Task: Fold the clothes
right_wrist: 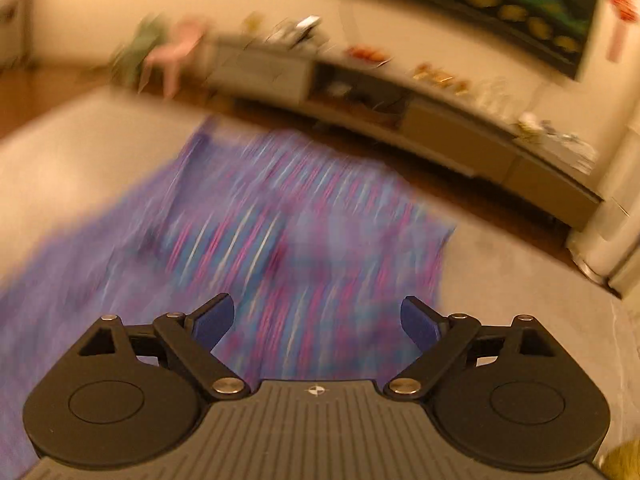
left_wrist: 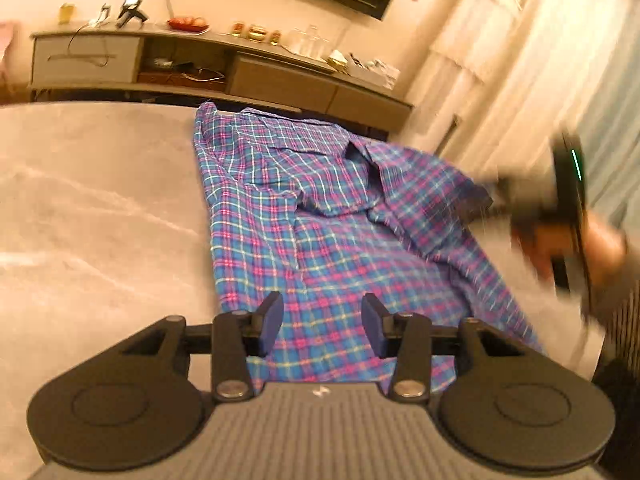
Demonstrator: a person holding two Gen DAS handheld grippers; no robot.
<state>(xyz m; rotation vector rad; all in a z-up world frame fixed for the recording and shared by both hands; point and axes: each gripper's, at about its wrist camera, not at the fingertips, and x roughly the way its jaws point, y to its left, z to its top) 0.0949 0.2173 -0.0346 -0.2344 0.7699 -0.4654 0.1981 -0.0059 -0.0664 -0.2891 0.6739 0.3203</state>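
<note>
On grey table (left_wrist: 88,200) | plaid shirt (left_wrist: 320,232) spread | left tongs (left_wrist: 322,326), right tongs (right_wrist: 318,322) agape, empty

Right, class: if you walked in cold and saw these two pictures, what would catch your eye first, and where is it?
First, the blue-and-pink plaid shirt spread across the pale marbled table, one side lying folded over its middle. Next, the open left tool low in front over the shirt's near edge, and at the far right a blurred hand gripping the other tool. Behind runs a long cluttered sideboard along the wall.
</note>
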